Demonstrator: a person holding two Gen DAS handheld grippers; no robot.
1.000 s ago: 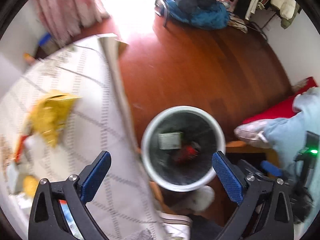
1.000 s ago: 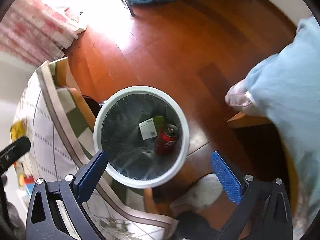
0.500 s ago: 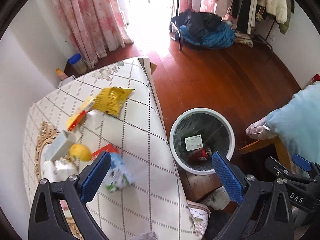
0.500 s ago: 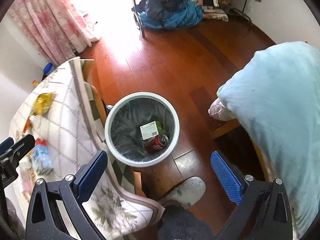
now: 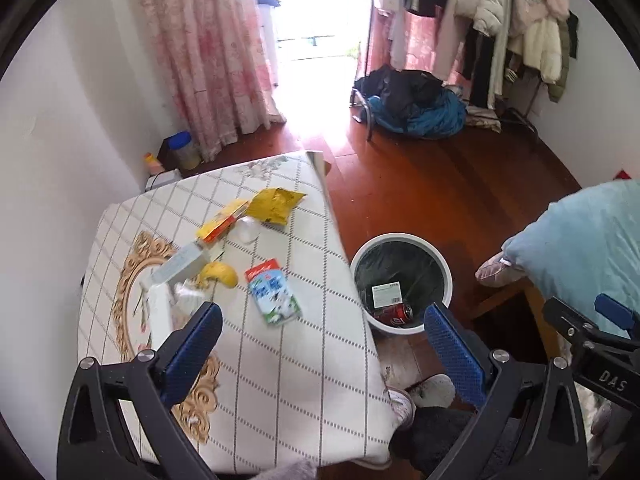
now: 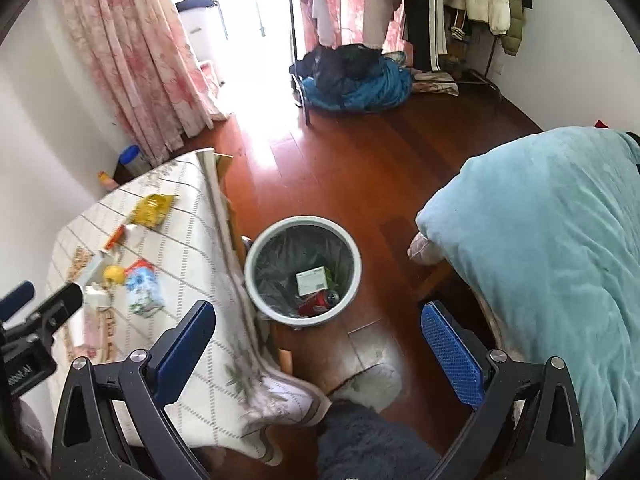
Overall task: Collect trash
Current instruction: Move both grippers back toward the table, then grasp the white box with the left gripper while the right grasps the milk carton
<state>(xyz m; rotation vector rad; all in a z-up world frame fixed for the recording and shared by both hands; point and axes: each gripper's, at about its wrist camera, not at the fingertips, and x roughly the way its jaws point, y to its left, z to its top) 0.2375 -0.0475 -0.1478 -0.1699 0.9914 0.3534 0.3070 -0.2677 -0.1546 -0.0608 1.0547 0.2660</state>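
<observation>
A white trash bin (image 5: pixel 440 258) (image 6: pixel 256 252) with a black liner stands on the floor beside the table; a red can (image 5: pixel 394 313) (image 6: pixel 318 302) and a white box (image 6: pixel 311 282) lie inside. On the checked tablecloth (image 5: pixel 280 360) lie a blue milk carton (image 5: pixel 273 295) (image 6: pixel 142 287), a yellow bag (image 5: pixel 276 203) (image 6: pixel 152 210), a banana (image 5: pixel 220 274), a white box (image 5: pixel 180 266) and an orange packet (image 5: pixel 222 224). My left gripper (image 5: pixel 324 354) is open and empty, high above the table edge. My right gripper (image 6: pixel 318 354) is open and empty above the floor near the bin.
A light blue cushion (image 6: pixel 552 260) on a wooden seat lies right of the bin. A pile of blue and black clothes (image 5: pixel 412 108) and a clothes rack (image 5: pixel 500 40) stand at the back. Pink curtains (image 5: pixel 208 52) hang behind the table. Slippered feet (image 6: pixel 368 384) are below.
Both grippers have risen and pulled back from over the bin, so the table and the room now show. Both stay open and empty.
</observation>
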